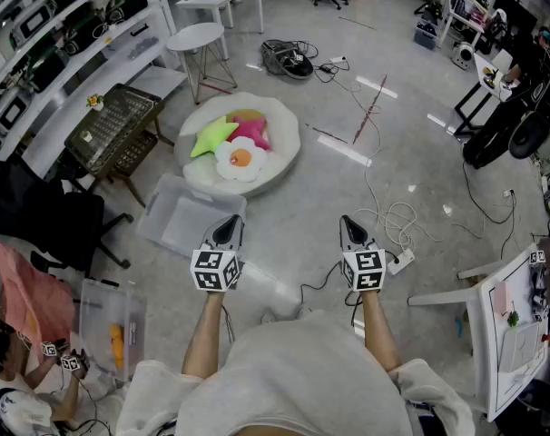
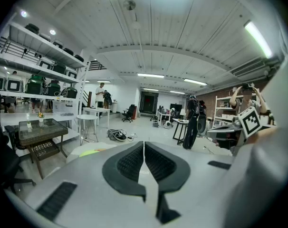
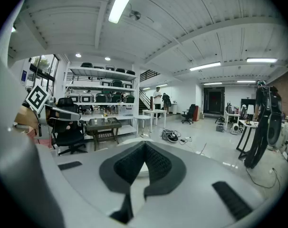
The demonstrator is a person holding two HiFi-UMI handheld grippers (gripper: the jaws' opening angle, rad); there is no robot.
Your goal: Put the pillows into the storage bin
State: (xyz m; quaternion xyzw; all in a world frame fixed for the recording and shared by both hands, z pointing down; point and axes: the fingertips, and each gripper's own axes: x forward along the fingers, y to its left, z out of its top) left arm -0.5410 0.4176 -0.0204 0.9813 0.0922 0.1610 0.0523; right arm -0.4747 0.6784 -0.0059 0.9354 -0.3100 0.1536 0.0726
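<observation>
Plush, three pieces: green star pillow [image 1: 212, 135], pink pillow [image 1: 254, 133], fried-egg pillow [image 1: 241, 160] (white, scalloped edge, yellow centre). All are piled on a round white floor cushion [image 1: 286, 157], ahead of both grippers and well apart from them. The fried-egg pillow sits at the front, overlapping the other two.

The storage bin [image 1: 178, 218] is translucent and rectangular. It's on the floor just beside the floor cushion, on the near side.

Left gripper [image 1: 228, 231]: jaws pressed together, nothing between them. Right gripper [image 1: 352, 232]: same, closed and holding nothing.

Hard to see:
- The pink pillow is mostly covered, so its shape is unclear.
- A tan patch sits behind the pink pillow; can't tell if it's another pillow.
- The storage bin's near corner is hidden behind the left gripper's tip.
- In the left gripper view, only a sliver of green and the floor cushion's rim show over the gripper body.
- In the right gripper view, the floor cushion is just a white patch behind the jaws, and the gripper body blocks the pillows.
</observation>
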